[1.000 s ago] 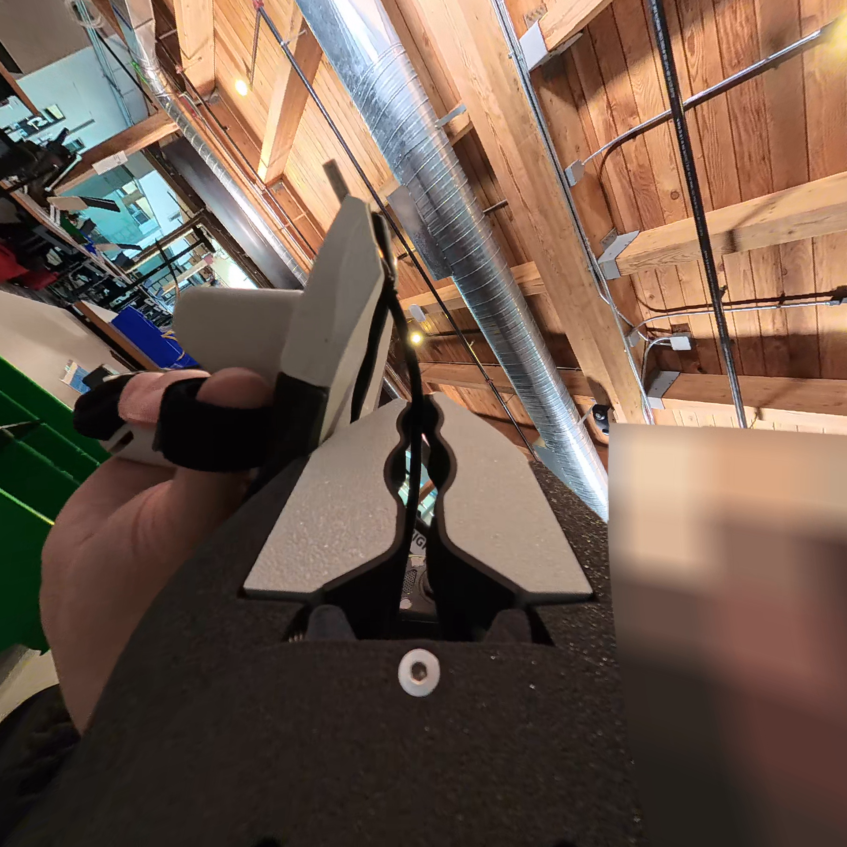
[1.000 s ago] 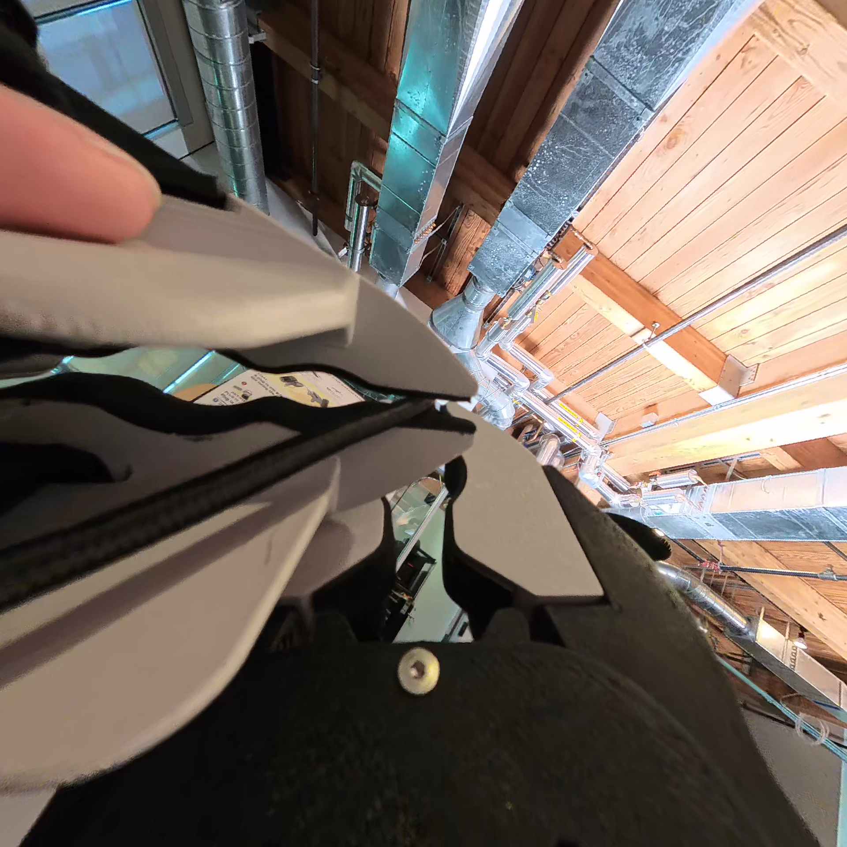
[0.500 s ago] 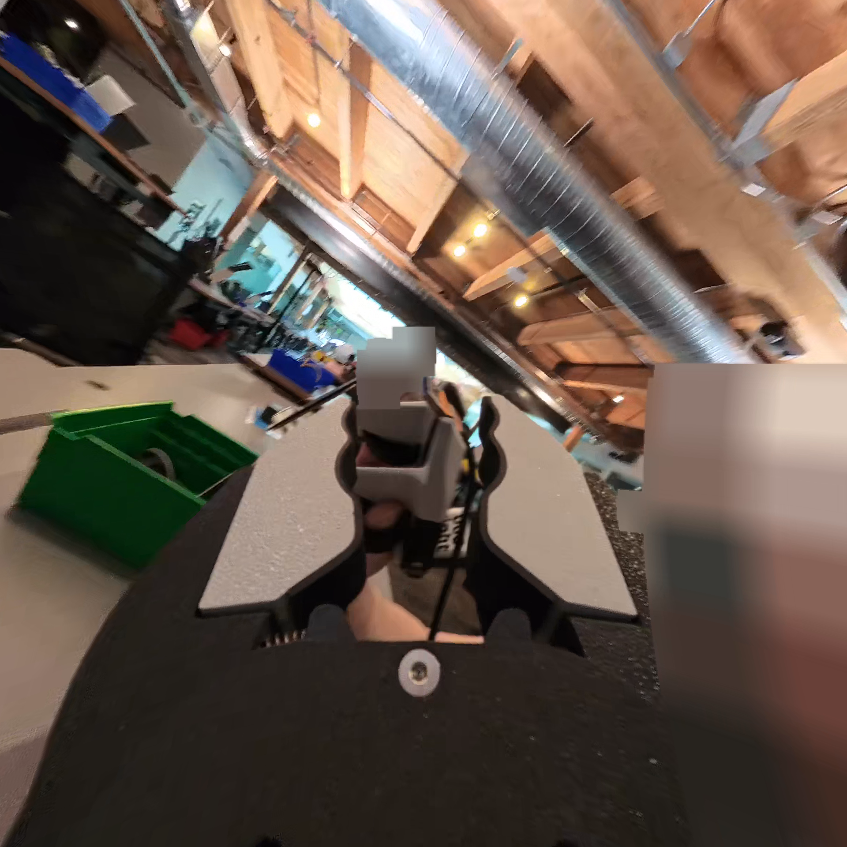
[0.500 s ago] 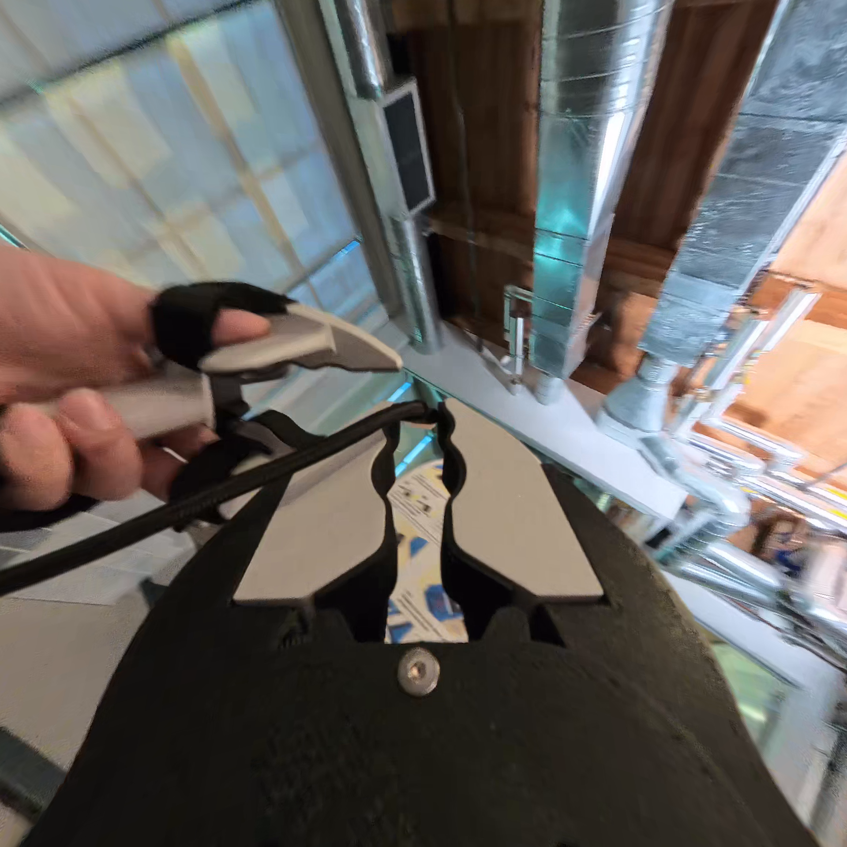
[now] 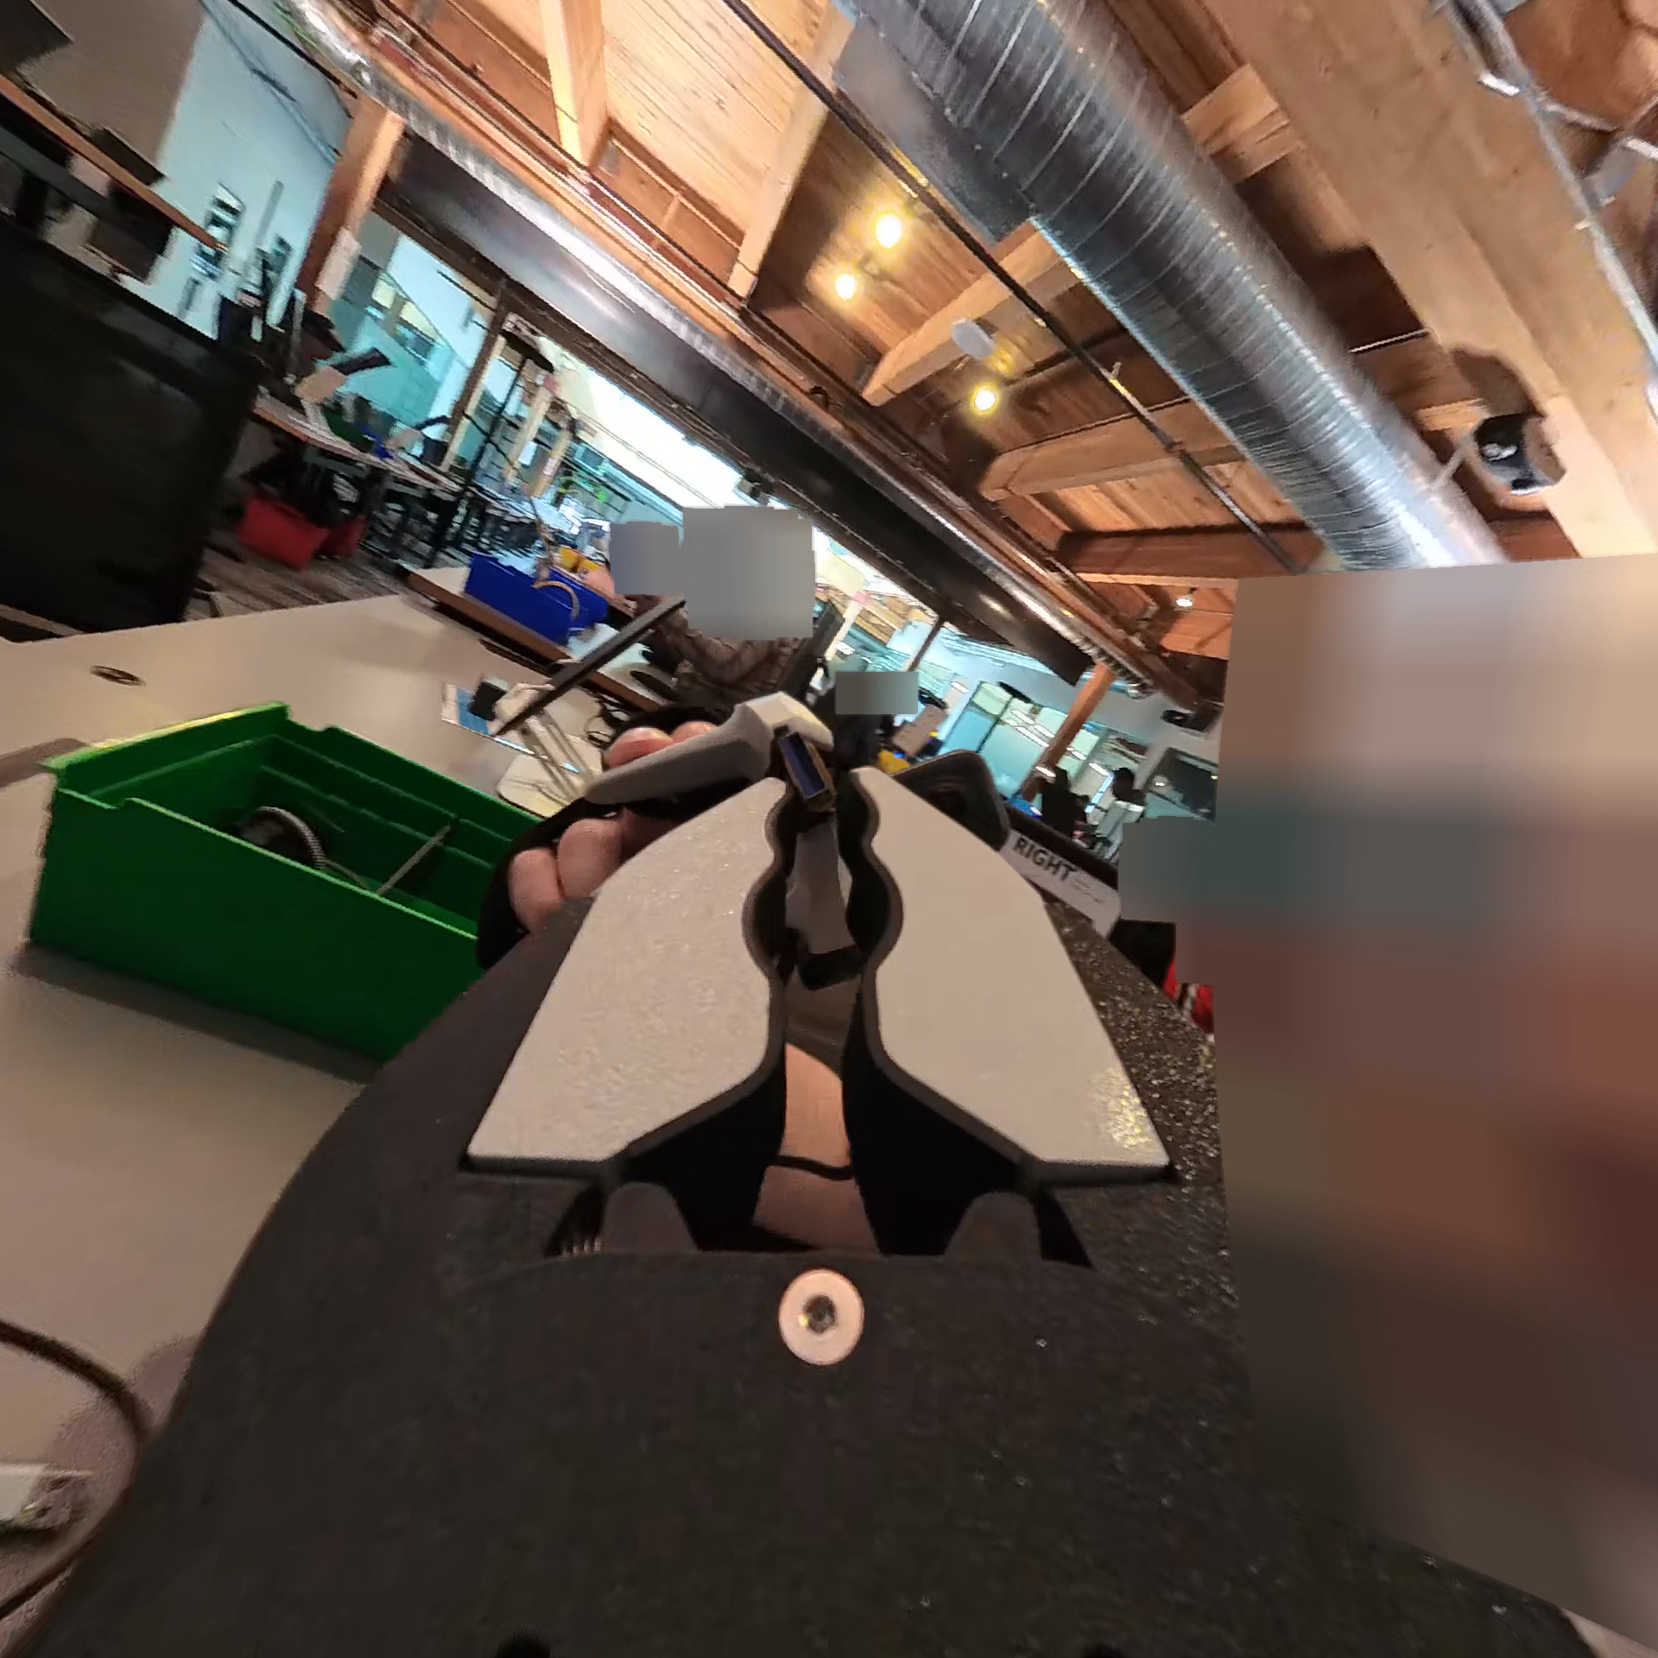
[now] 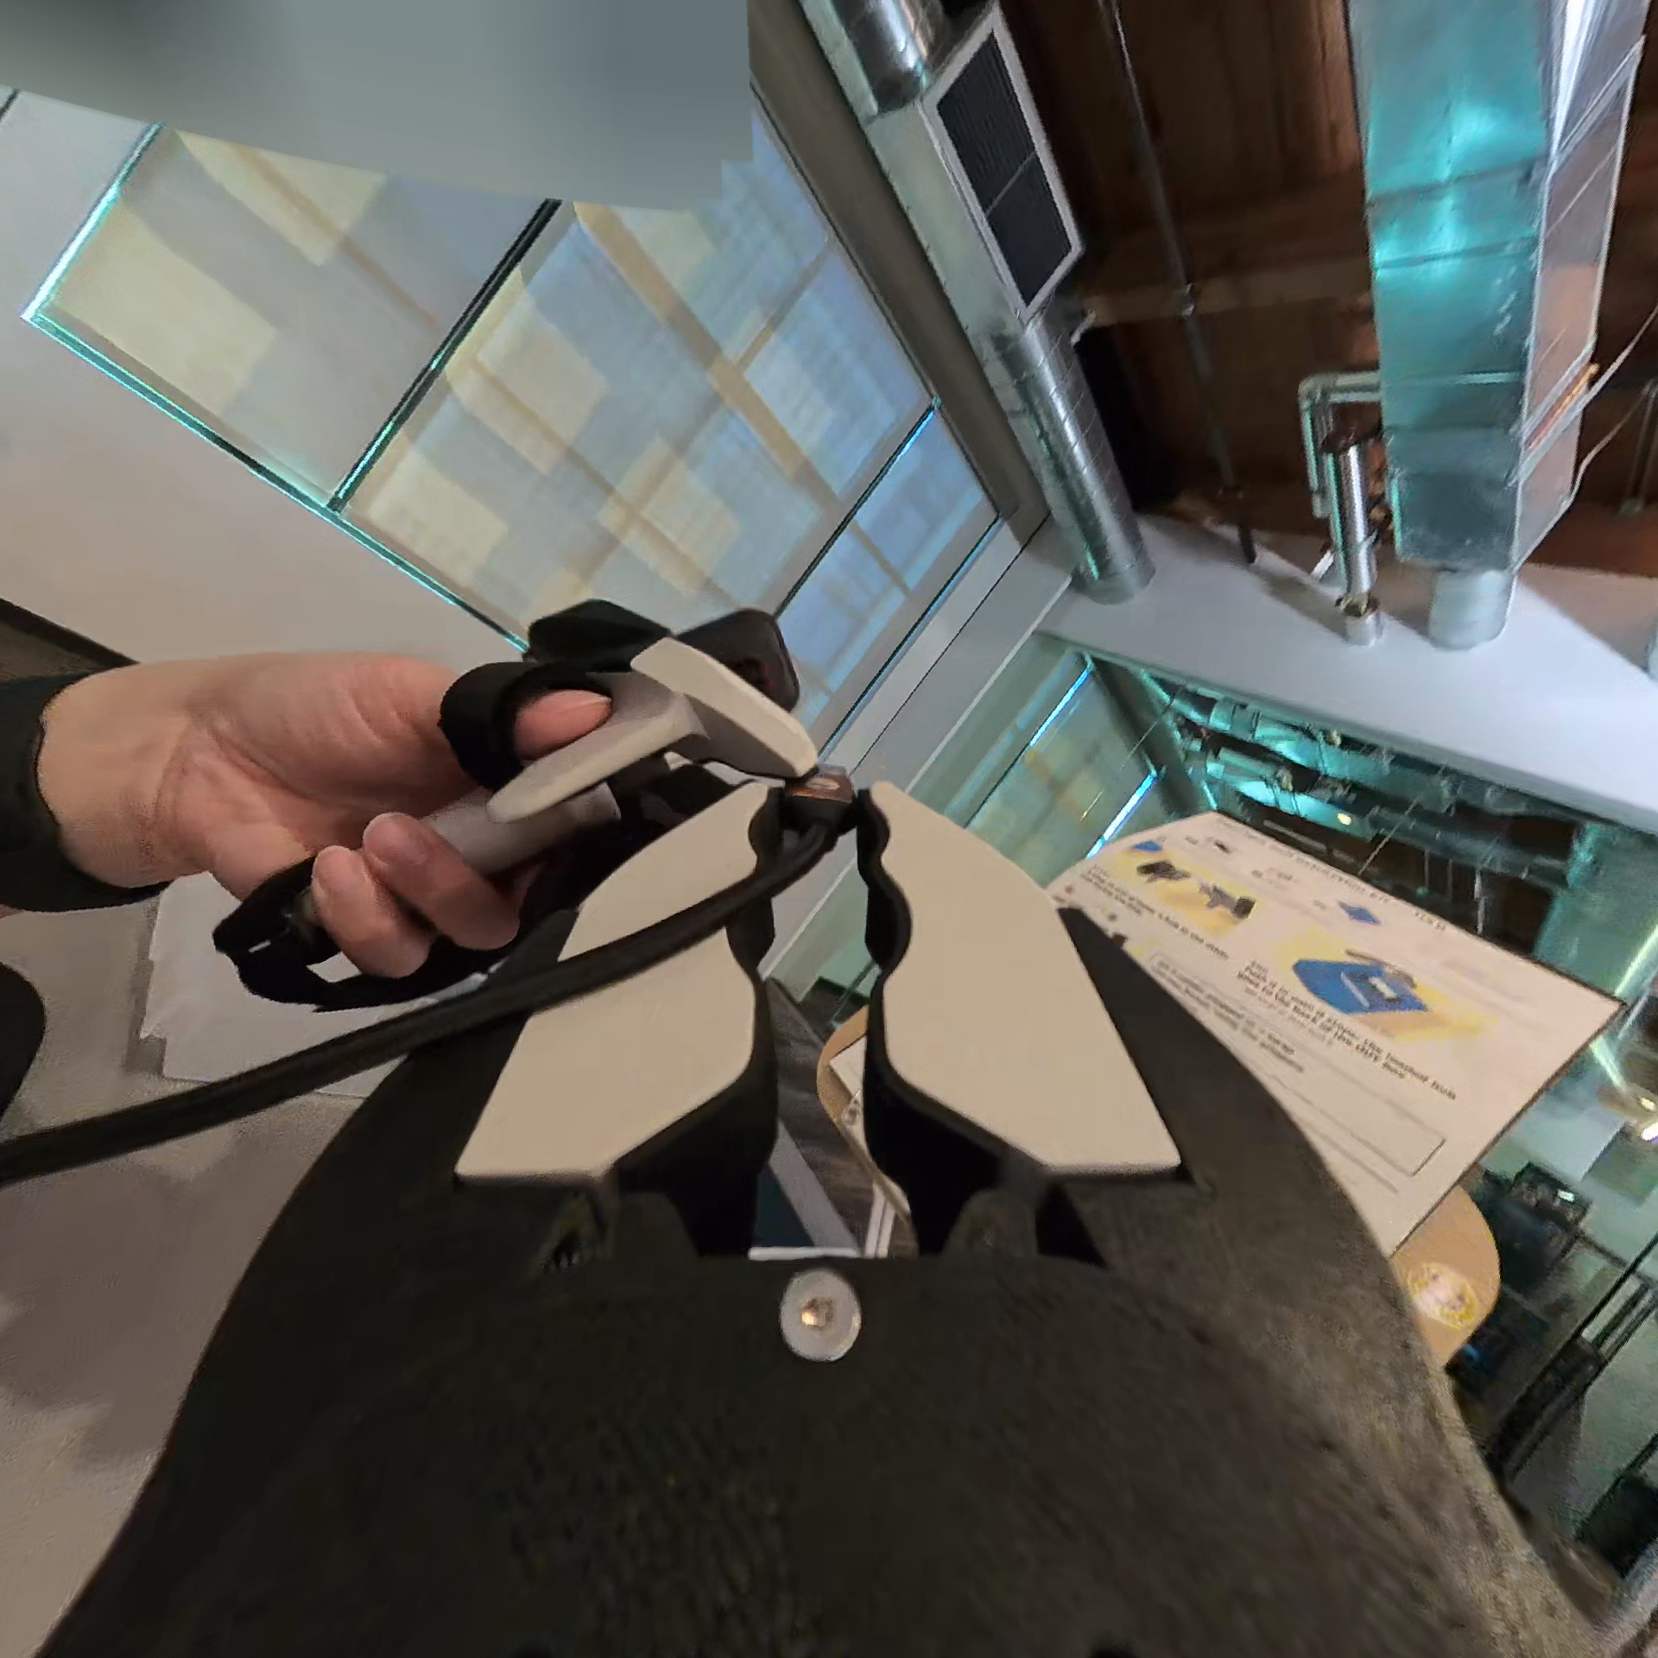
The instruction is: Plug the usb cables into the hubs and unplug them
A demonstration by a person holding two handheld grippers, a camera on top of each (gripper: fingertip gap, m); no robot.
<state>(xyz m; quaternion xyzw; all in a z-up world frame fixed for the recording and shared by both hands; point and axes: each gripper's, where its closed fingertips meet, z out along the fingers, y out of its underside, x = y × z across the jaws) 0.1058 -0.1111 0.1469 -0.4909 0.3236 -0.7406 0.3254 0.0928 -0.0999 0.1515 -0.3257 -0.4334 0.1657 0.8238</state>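
Observation:
In the left wrist view my left gripper (image 5: 818, 791) is shut on a slim grey usb hub (image 5: 818, 884) with a blue port (image 5: 806, 773) at its tip end. In the right wrist view my right gripper (image 6: 815, 801) is shut on the plug (image 6: 821, 797) of a thick black usb cable (image 6: 466, 1023) that trails down to the left. The two grippers meet tip to tip in the air. A hand holds the left gripper (image 6: 763, 731) at the plug, and the right gripper (image 5: 718, 749) shows just behind the hub. Whether plug and port are joined is hidden.
A green bin (image 5: 242, 933) with cables in it stands on the grey table (image 5: 135, 1166) to the left. A thin cable and a white part (image 5: 27, 1494) lie at the lower left. A printed board (image 6: 1346, 1014) leans at the right. People work at benches far behind. Both grippers' tips are close together, under 4 cm apart.
Both views have tilted down from the ceiling toward the table. The grippers were pressed close together and now stand farther apart, touching only at their tips. Both stay shut.

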